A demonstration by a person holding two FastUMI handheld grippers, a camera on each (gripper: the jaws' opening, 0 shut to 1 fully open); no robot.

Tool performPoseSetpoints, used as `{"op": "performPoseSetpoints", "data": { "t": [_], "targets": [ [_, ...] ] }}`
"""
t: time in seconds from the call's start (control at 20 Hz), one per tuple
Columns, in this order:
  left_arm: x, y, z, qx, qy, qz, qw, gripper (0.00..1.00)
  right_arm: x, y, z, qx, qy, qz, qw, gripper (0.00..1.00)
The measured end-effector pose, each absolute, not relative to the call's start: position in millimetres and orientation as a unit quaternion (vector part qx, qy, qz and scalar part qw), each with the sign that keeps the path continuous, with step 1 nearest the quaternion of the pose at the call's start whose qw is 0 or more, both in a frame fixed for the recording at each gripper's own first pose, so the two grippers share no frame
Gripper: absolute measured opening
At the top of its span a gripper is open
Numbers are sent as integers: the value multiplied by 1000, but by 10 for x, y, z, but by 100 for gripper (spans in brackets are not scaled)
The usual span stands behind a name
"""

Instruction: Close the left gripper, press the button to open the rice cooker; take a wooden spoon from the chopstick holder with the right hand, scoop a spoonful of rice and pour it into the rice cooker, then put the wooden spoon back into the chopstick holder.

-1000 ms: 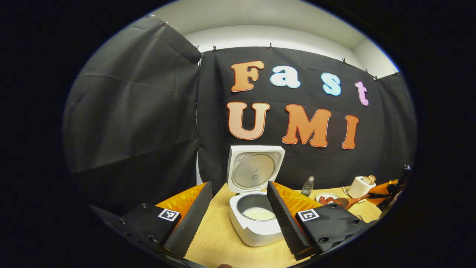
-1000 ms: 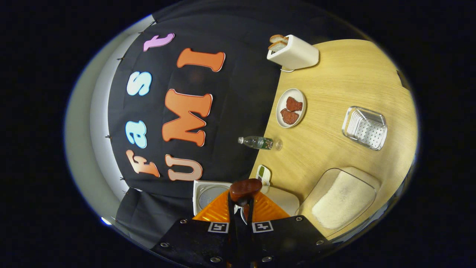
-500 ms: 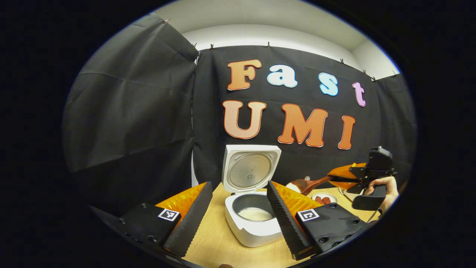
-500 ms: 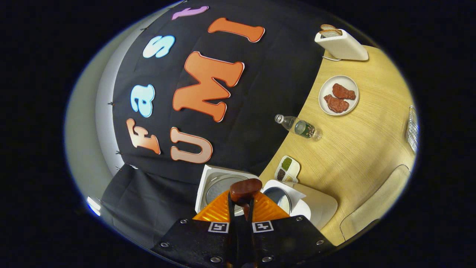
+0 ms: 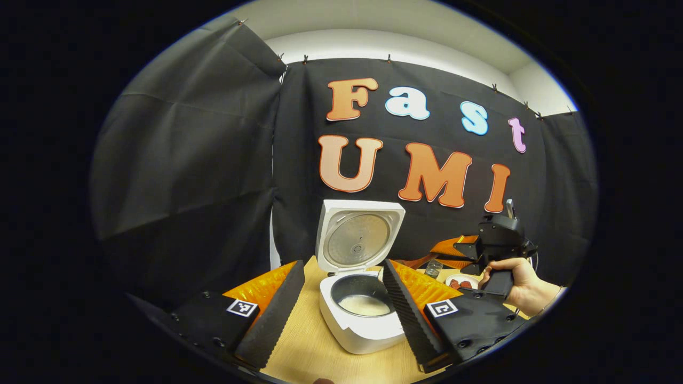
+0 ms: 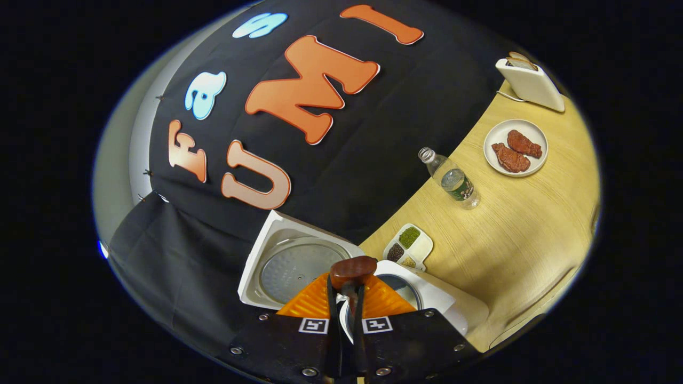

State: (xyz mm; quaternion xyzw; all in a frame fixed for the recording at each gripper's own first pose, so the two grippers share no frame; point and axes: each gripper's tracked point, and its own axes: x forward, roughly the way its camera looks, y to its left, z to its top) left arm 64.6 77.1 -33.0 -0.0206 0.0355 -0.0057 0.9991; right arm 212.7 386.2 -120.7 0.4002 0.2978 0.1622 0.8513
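Observation:
The white rice cooker [image 5: 363, 333] stands with its lid [image 5: 357, 240] up, and rice lies in its pot [image 5: 365, 305]. My left gripper [image 5: 341, 314] is open and hovers just in front of the cooker, framing it between its fingers without touching. A hand holds my right gripper [image 5: 469, 250] to the right of the cooker. That right gripper [image 6: 346, 293] is shut on the handle of the wooden spoon [image 6: 352, 269]. The spoon's bowl hangs over the cooker [image 6: 427, 290], between lid [image 6: 293, 264] and pot. I cannot see what is in the spoon.
On the wooden table [image 6: 512, 229] stand a small divided dish of seasonings [image 6: 408, 245], a water bottle [image 6: 452, 178], a plate with two pieces of meat [image 6: 515, 146] and a white toaster [image 6: 531, 82]. The black cloth wall runs close behind the cooker.
My right gripper rose off the table side and swung left with the spoon, bringing it over the open cooker. The left gripper stayed open and barely moved.

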Motion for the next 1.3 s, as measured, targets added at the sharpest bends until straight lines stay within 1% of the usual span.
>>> {"op": "performPoseSetpoints", "data": {
  "t": [0.2,0.35,0.6,0.85,1.15,1.3],
  "targets": [
    [691,940,-270,-10,24,18,1000,99,2223,3906,-1235,357,295,176,869,8],
    [730,917,-248,-12,20,18,1000,99,2321,3935,-1218,318,282,190,885,8],
    [800,952,-283,-15,24,27,999,100,2334,4011,-1189,290,279,212,891,8],
    [799,1037,-292,-22,24,39,999,99,2231,4015,-1075,199,235,249,918,8],
    [763,1063,-244,-9,18,54,998,99,1957,4073,-817,127,192,309,923,9],
    [724,1059,-213,-15,16,56,998,99,1880,4087,-725,62,160,325,930,8]
  ]
}}
